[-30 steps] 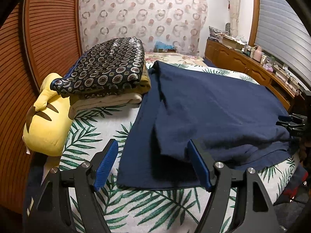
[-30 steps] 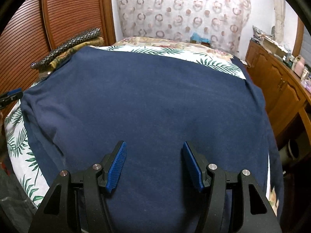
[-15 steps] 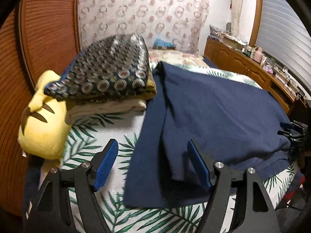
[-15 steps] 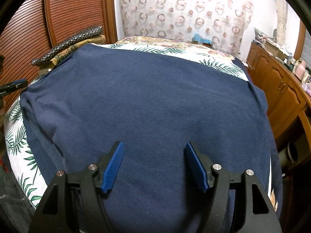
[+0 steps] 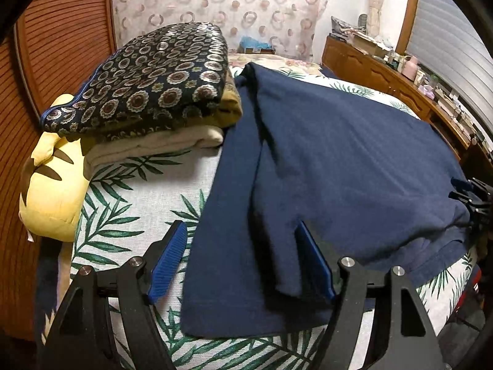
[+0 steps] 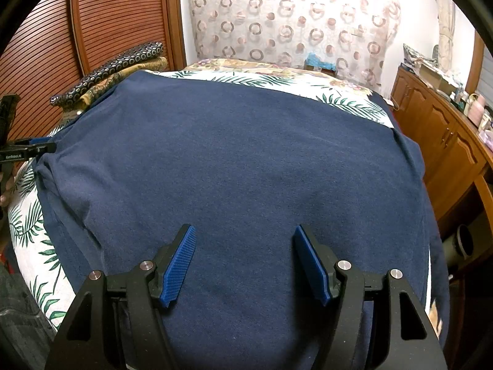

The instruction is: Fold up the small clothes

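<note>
A navy blue garment lies spread on the bed, with one side folded over along its left edge. My left gripper is open and empty, low over the garment's near left corner, its right finger close to the folded flap. In the right wrist view the same garment fills the bed. My right gripper is open and empty just above its near edge. The right gripper also shows at the far right of the left wrist view.
A stack of folded clothes topped by a dark patterned piece sits at the left of the leaf-print bedsheet. A yellow plush pillow lies beside it. A wooden dresser stands to the right, wooden slatted doors to the left.
My left gripper has moved forward and a little left, closer to the folded stack and the garment's corner. My right gripper has drawn back slightly. Both stayed open.
</note>
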`<state>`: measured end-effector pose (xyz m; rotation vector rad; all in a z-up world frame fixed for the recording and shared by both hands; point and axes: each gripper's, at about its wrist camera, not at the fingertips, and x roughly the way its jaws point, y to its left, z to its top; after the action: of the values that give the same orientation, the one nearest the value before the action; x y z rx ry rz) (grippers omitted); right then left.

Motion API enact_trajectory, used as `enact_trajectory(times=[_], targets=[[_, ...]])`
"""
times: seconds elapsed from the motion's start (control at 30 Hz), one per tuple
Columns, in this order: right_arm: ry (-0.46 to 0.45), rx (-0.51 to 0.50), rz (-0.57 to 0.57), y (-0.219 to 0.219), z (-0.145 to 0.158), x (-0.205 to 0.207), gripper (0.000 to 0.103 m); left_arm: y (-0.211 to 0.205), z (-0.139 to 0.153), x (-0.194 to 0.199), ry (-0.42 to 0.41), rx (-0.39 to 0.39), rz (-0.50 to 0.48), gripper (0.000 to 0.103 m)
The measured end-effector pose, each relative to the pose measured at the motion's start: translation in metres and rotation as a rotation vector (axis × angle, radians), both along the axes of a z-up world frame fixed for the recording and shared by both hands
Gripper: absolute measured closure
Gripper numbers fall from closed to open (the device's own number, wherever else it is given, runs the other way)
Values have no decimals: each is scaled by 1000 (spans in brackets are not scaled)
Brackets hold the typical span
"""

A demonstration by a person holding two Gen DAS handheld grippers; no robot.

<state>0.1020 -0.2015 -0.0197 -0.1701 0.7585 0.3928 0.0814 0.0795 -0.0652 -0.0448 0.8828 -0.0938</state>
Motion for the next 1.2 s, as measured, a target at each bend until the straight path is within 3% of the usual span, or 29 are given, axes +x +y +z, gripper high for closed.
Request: enact_trajectory(times=[0.1, 0.17, 0.27, 0.4, 0.53, 0.83, 1.2], targets=[[0, 1, -1, 0, 0, 0, 34, -7, 0, -2, -3, -2, -28, 29], [-1, 0, -1, 2, 0, -1, 34, -10, 0, -2, -4, 6, -41, 36], [0, 0, -1, 2, 0, -1, 34, -12, 2, 0, -7, 10, -51, 52], [0, 2, -2, 1, 0, -1, 34, -11, 3, 1, -8, -16, -75, 82], [0, 0, -2, 1, 0, -1, 34, -17, 12, -4, -41, -44, -114, 91], [-1, -2, -2, 0, 0, -2, 34, -51, 60, -17, -191, -81, -202, 93], [10, -4, 22, -1, 0, -1, 26, -89, 90, 4, -260, -95, -283, 93]])
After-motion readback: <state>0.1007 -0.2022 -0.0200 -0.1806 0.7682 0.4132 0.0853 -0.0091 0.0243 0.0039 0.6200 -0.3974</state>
